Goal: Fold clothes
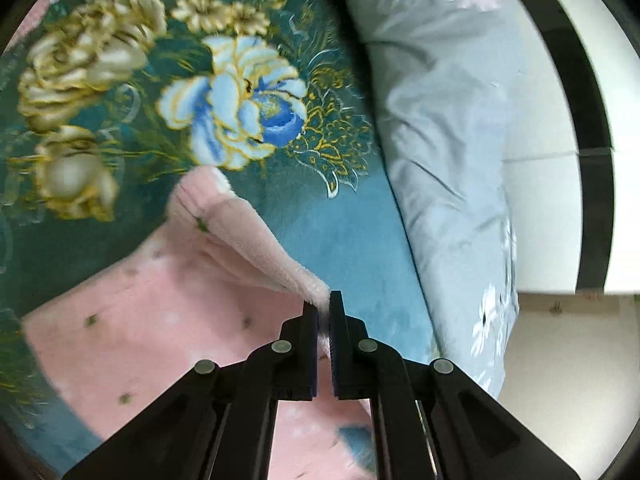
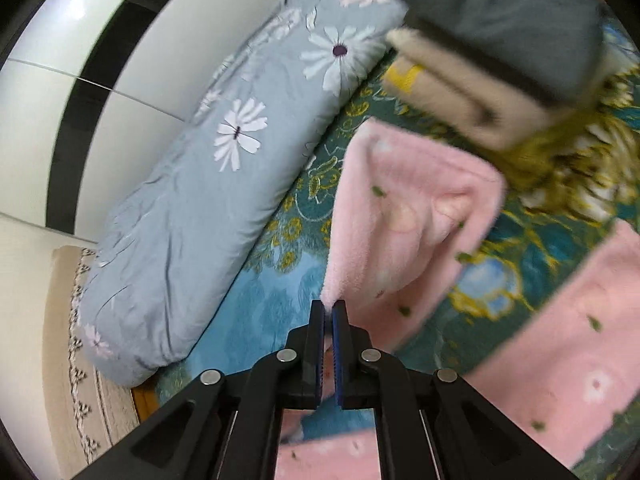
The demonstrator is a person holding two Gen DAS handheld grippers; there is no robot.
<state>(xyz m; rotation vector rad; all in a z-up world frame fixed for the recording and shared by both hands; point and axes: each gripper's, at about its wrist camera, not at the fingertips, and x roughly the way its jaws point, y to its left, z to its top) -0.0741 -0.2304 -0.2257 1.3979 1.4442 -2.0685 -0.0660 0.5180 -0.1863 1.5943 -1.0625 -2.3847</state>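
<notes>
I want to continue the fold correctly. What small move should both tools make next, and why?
Probably carry both pinched corners across together. The left tool and right tool are each shut on an edge of the pink fleece garment with green dots, lifted over the teal floral blanket.

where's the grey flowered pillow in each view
Left wrist: the grey flowered pillow runs down the right of centre, beside the white wall.
Right wrist: it lies slantwise across the left and middle.
Shared landmark: the pink garment, pinched by the left gripper and the right gripper.
</notes>
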